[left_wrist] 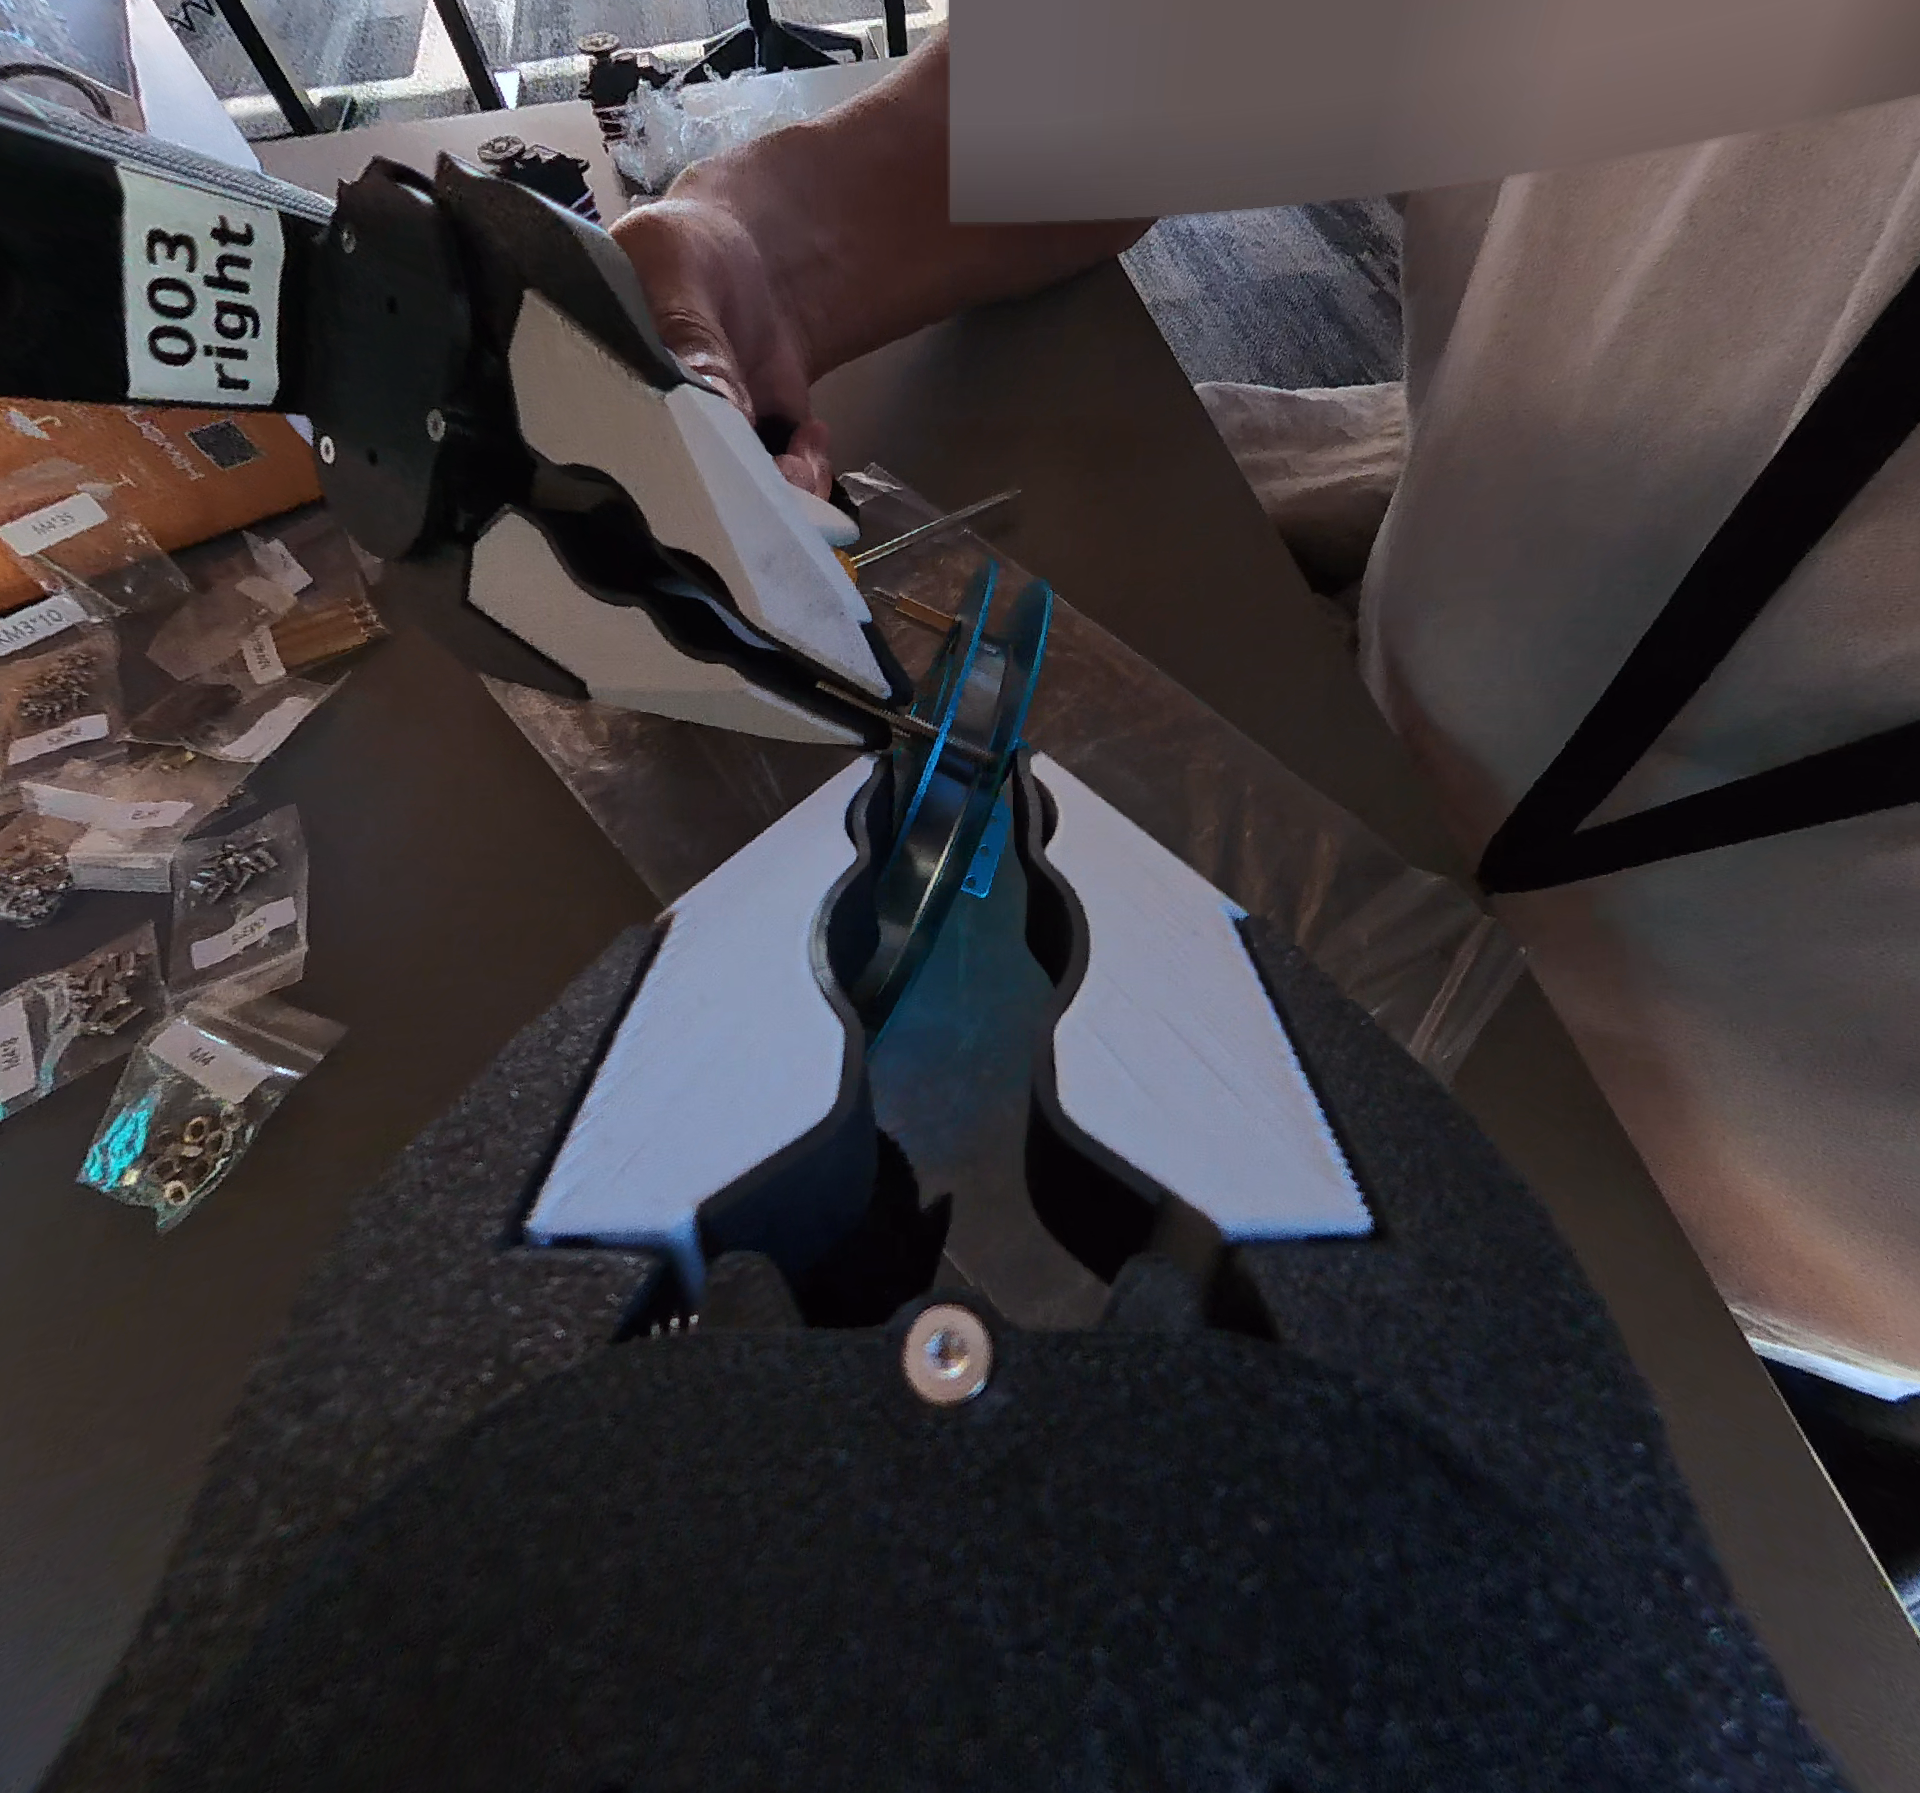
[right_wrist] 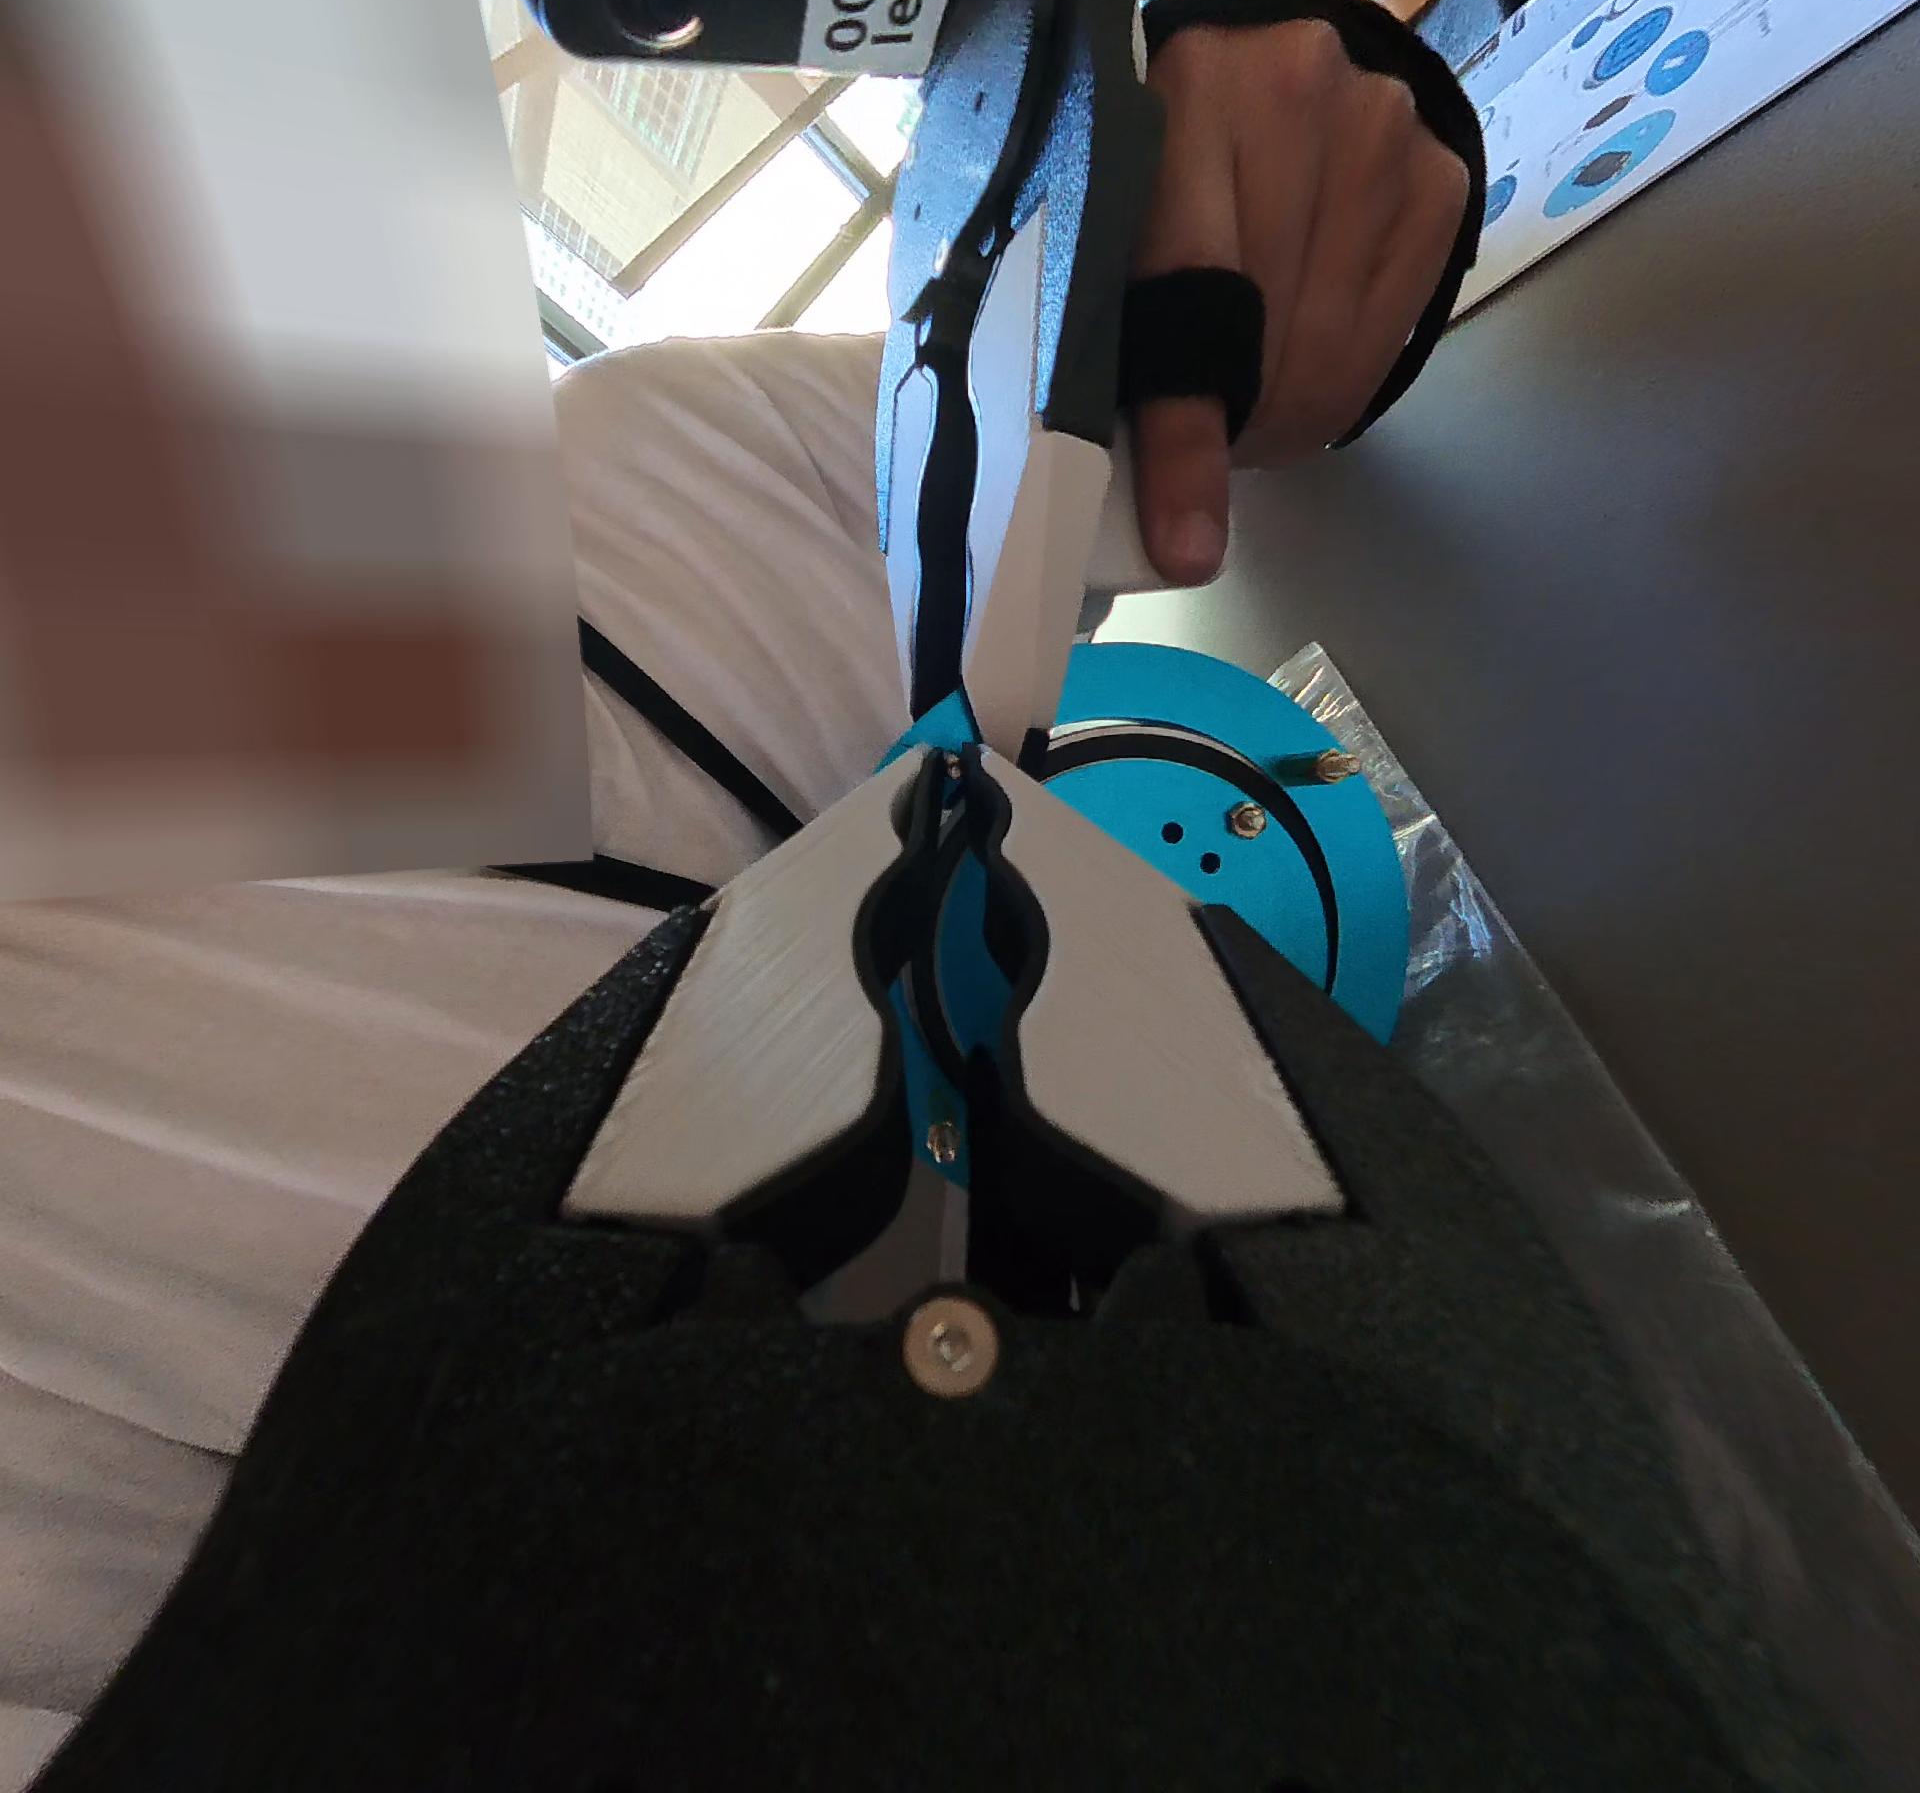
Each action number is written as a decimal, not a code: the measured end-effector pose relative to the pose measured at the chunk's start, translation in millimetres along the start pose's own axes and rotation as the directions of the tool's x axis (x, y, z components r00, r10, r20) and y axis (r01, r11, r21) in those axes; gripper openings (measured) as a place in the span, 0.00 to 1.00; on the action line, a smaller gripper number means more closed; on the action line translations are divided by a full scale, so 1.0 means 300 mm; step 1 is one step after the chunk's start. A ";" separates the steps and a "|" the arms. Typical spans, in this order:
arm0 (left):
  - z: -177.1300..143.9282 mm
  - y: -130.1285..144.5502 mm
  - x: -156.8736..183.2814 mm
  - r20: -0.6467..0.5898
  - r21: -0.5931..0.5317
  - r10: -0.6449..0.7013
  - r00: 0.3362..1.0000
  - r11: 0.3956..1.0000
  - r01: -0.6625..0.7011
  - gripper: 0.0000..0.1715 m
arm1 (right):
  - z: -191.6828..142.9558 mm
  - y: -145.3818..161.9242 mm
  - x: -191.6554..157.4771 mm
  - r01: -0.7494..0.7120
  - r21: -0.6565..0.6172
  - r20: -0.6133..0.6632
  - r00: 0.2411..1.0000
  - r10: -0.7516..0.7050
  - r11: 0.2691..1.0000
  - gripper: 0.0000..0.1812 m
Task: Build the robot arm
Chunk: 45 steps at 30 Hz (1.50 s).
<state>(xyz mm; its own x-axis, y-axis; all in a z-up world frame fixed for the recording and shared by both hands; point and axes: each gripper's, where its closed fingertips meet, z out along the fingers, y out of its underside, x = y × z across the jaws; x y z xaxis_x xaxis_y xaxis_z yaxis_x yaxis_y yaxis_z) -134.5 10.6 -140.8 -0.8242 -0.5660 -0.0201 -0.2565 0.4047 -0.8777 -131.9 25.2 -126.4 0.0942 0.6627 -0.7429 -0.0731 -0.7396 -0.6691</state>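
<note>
My left fingers (left_wrist: pixel 951 870) clamp the blue disc pair (left_wrist: pixel 971 704) on edge above the tabletop (left_wrist: pixel 416 912); my right fingers (left_wrist: pixel 878 709) pinch a screw (left_wrist: pixel 935 737) already through both discs; other screws (right_wrist: pixel 1245 816) look seated; bags (left_wrist: pixel 187 964) of hardware lie well apart.

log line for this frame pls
left gripper: shut on blue disc assembly | right gripper: shut on long screw through discs

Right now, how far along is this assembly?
Done: the blue disc assembly already carries fasteners. In hand: the left gripper clamps it, and the right gripper holds a long screw through it. Left: a brass standoff lies loose nearby.
</note>
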 end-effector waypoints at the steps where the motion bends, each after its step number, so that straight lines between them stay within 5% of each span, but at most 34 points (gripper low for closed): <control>1: 0.002 -0.001 0.005 -0.005 0.005 -0.007 1.000 1.000 0.007 0.13 | 0.002 0.003 -0.002 0.000 -0.006 0.000 1.000 0.000 1.000 0.01; 8: 0.004 -0.006 0.002 0.061 0.021 0.041 0.997 0.999 -0.042 0.08 | -0.009 -0.011 0.017 0.040 0.003 -0.079 0.996 -0.040 0.999 0.03; 17: -0.035 -0.014 0.039 0.113 0.019 0.046 0.993 0.999 -0.049 0.08 | -0.213 -0.096 0.009 0.202 0.076 -0.314 0.934 -0.169 0.976 0.09; 21: -0.109 -0.008 0.056 0.111 0.026 0.020 0.994 0.999 -0.023 0.08 | -0.239 0.037 0.073 0.176 -0.172 -0.428 0.873 -0.234 0.969 0.08; 26: -0.207 0.054 0.102 0.020 0.039 -0.005 1.000 0.999 0.004 0.08 | -0.279 0.244 0.146 0.106 -0.546 -0.504 0.752 -0.426 0.831 0.09; 37: -0.221 0.097 0.115 -0.021 0.040 -0.015 1.000 0.999 0.016 0.08 | -0.305 0.336 0.201 -0.039 -0.636 -0.586 0.674 -0.450 0.770 0.12; 45: -0.221 0.094 0.113 -0.055 0.117 -0.030 0.998 0.992 0.036 0.08 | -0.284 0.307 0.225 0.025 -0.665 -0.582 0.609 -0.538 0.747 0.10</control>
<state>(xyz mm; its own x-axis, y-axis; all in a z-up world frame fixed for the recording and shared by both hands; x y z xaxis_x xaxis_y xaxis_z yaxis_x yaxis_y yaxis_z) -203.1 50.5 -134.6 -0.8429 -0.5370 0.0325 -0.2252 0.2974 -0.9278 -47.5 -8.2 -236.5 0.6748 0.7336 -0.0801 0.6075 -0.6139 -0.5040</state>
